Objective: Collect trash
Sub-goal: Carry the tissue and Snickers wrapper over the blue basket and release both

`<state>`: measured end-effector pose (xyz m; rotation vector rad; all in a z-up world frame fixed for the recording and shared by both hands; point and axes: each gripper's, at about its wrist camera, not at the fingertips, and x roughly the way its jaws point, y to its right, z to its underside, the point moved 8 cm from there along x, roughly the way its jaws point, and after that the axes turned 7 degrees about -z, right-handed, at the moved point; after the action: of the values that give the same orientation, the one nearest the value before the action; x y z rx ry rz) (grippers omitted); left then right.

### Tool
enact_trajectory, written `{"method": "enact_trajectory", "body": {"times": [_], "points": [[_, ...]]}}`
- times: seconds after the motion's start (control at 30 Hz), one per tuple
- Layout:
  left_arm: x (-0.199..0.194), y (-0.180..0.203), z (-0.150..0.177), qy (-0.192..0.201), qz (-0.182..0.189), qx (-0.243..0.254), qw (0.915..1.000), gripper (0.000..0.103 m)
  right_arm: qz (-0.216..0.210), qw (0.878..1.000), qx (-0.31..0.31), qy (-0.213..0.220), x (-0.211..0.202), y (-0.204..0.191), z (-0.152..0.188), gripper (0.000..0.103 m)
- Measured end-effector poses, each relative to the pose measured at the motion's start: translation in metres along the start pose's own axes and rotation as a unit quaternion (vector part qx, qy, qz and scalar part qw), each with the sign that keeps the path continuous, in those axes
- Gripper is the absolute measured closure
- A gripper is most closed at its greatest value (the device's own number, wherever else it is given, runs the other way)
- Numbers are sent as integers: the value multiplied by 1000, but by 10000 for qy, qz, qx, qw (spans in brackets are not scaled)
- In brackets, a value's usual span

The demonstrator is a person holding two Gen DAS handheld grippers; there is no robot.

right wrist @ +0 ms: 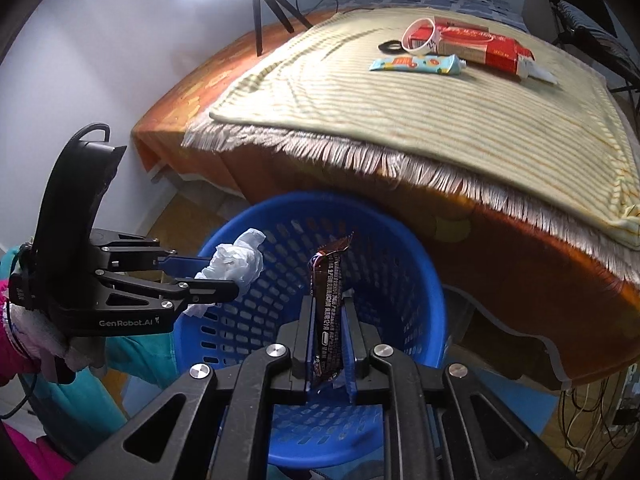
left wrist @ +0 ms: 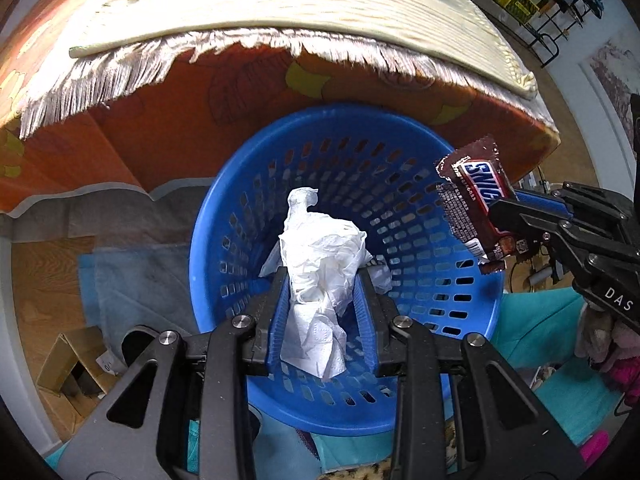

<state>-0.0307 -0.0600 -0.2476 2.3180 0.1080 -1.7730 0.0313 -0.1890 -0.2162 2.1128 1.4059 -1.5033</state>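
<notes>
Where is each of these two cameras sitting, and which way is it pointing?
Left wrist view: rides the left tongs, looking down into the blue perforated plastic basket; they clamp a crumpled white tissue.
Right wrist view: rides the right tongs, facing the same basket; they clamp a brown Snickers wrapper.
Shared: basket, tissue, wrapper, and each other's tongs.

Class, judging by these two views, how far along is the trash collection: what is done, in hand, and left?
Done: nothing shows inside the blue perforated plastic basket yet. In hand: the left tongs grip a crumpled white tissue, the right tongs a brown Snickers wrapper, both over the basket. Left: dropping both; a red carton and tube remain on the striped blanket.
</notes>
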Motion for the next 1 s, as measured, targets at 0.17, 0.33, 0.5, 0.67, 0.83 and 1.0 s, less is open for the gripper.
{"method": "enact_trajectory", "body": {"times": [0.17, 0.33, 0.5, 0.67, 0.83, 1.0], "points": [[4, 2, 1, -75, -31, 68, 9999, 72, -14, 10000, 68, -70, 4, 4, 3, 89], [8, 4, 0, -116, -51, 70, 9999, 56, -21, 9998, 129, -127, 8, 4, 5, 74], [7, 5, -2, -53, -80, 92, 9999, 41, 63, 9998, 157, -115, 8, 6, 4, 43], [8, 3, -2, -57, -141, 63, 9999, 34, 191, 9996, 204, -94, 5, 11, 3, 25], [8, 1, -4, -48, -178, 19, 9998, 34, 347, 9991, 244, -90, 4, 16, 4, 19], [8, 0, -5, -36, -205, 16, 9998, 34, 490, 9983, 287, -104, 3, 20, 4, 16]]}}
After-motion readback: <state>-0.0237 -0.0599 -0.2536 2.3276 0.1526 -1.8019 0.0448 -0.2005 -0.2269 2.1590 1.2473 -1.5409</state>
